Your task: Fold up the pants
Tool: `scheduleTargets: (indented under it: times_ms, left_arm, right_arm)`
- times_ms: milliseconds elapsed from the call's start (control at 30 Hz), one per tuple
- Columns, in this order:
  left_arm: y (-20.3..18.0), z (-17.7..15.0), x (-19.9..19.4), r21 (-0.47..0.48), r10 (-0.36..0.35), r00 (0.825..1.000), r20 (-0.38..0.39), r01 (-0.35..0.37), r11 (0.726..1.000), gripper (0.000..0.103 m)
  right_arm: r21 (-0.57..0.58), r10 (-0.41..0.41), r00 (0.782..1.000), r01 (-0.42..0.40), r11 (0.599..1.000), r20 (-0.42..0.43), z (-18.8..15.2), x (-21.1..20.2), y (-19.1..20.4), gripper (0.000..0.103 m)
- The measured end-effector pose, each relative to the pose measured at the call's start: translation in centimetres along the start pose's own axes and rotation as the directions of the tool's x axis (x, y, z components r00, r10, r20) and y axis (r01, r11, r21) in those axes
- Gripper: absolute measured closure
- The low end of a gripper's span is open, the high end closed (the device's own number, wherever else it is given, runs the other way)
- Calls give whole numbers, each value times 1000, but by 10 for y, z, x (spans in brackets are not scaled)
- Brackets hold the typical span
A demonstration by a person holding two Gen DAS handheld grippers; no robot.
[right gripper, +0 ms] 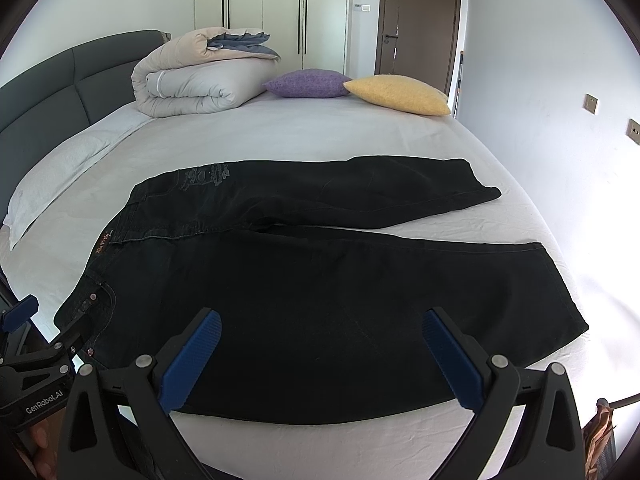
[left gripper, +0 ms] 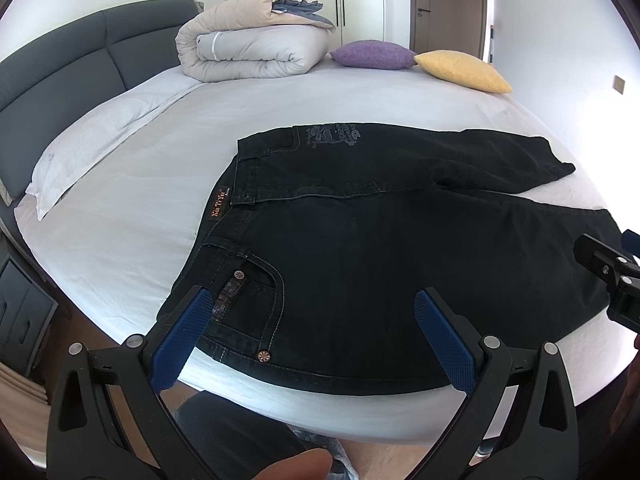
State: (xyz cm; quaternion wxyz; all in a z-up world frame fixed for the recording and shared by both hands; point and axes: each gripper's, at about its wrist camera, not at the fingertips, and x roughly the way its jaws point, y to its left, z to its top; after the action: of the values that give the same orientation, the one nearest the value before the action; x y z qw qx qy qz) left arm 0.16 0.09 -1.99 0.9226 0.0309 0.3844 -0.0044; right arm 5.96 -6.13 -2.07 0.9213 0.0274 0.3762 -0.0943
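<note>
Black pants [left gripper: 360, 248] [right gripper: 320, 300] lie flat on the white bed [left gripper: 132, 216] [right gripper: 340, 132], waistband to the left and both legs stretched to the right. My left gripper [left gripper: 312, 300] hovers open over the near hip pocket, blue pads spread wide, nothing between them. My right gripper [right gripper: 322, 320] is also open, above the near leg close to the bed's front edge. The left gripper [right gripper: 28, 344] shows at the left edge of the right wrist view. The right gripper [left gripper: 608, 264] shows at the right edge of the left wrist view.
A rolled duvet [left gripper: 248, 44] [right gripper: 196, 76], a purple cushion [left gripper: 372, 54] [right gripper: 306, 83] and a yellow cushion [left gripper: 464, 70] [right gripper: 400, 94] sit at the far side. A white pillow [left gripper: 92, 140] lies by the grey headboard [left gripper: 72, 52]. A nightstand [left gripper: 20, 312] stands left of the bed.
</note>
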Motion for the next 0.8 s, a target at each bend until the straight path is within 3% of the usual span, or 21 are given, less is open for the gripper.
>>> scheduleTargets:
  times_ms: [300, 400, 533, 600, 633, 700, 733, 800]
  left_arm:
    - [16, 5, 16, 14, -24, 1000, 5, 24, 1000, 0]
    - [25, 14, 25, 50, -14, 999, 33, 12, 999, 0]
    - [49, 33, 42, 67, -69, 996, 60, 65, 996, 0]
    - [57, 41, 53, 92, -16, 999, 46, 12, 996, 0]
    - [62, 51, 69, 119, 13, 1000, -23, -11, 993, 0]
    - [74, 69, 86, 100, -12, 999, -43, 17, 995, 0]
    - [82, 85, 95, 107, -43, 999, -5, 43, 993, 0]
    - [90, 115, 115, 160, -23, 999, 49, 14, 987, 0]
  right_arm:
    - [-36, 33, 999, -34, 999, -27, 6, 11, 2, 0]
    - [-80, 78, 997, -80, 994, -27, 14, 16, 3, 0]
    - [-135, 169, 985, -171, 976, -25, 34, 24, 1, 0]
    - [-183, 206, 978, -208, 961, -31, 49, 33, 1, 0]
    - [-215, 222, 974, -224, 951, -32, 58, 38, 1, 0]
    - [-272, 249, 968, -251, 929, -43, 73, 50, 2, 0]
    - [-292, 257, 965, -260, 920, -51, 79, 55, 3, 0]
    - [-341, 276, 959, -283, 896, -70, 94, 70, 4, 0]
